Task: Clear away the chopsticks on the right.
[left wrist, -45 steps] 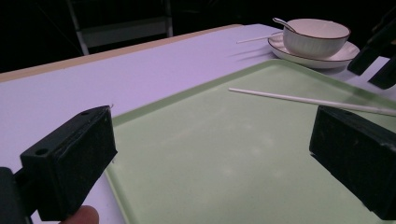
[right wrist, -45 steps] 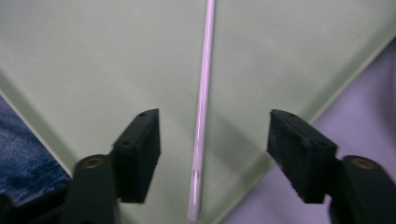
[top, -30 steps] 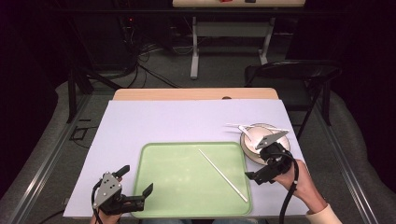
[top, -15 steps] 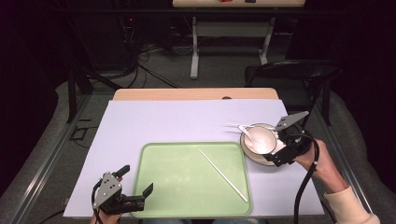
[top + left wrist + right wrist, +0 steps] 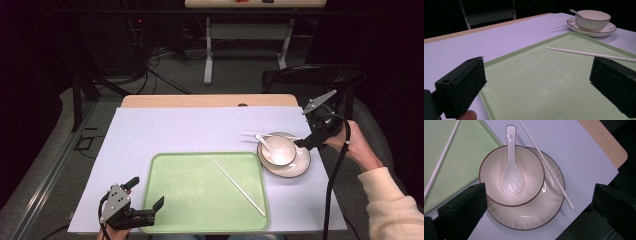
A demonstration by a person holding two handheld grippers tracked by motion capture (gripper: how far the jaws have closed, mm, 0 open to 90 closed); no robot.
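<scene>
A cream bowl (image 5: 276, 150) with a white spoon (image 5: 263, 141) in it stands on a cream plate (image 5: 301, 164), right of the green tray (image 5: 200, 200). One white chopstick (image 5: 239, 187) lies slantwise on the tray. A second chopstick (image 5: 546, 166) rests across the plate's far rim. My right gripper (image 5: 306, 141) hovers open at the plate's right edge, looking down on the bowl (image 5: 529, 170) and spoon (image 5: 511, 175). My left gripper (image 5: 145, 195) stays open and empty at the tray's front left corner, facing across the tray (image 5: 536, 82).
A lilac cover (image 5: 175, 130) spans the table, and a wooden strip (image 5: 200, 101) shows at the far edge. A black chair (image 5: 310, 77) stands behind the right corner. Cables (image 5: 150, 60) lie on the floor beyond.
My right gripper has swung from the plate's near side up and around to its right edge, over the bowl. The left gripper has not moved.
</scene>
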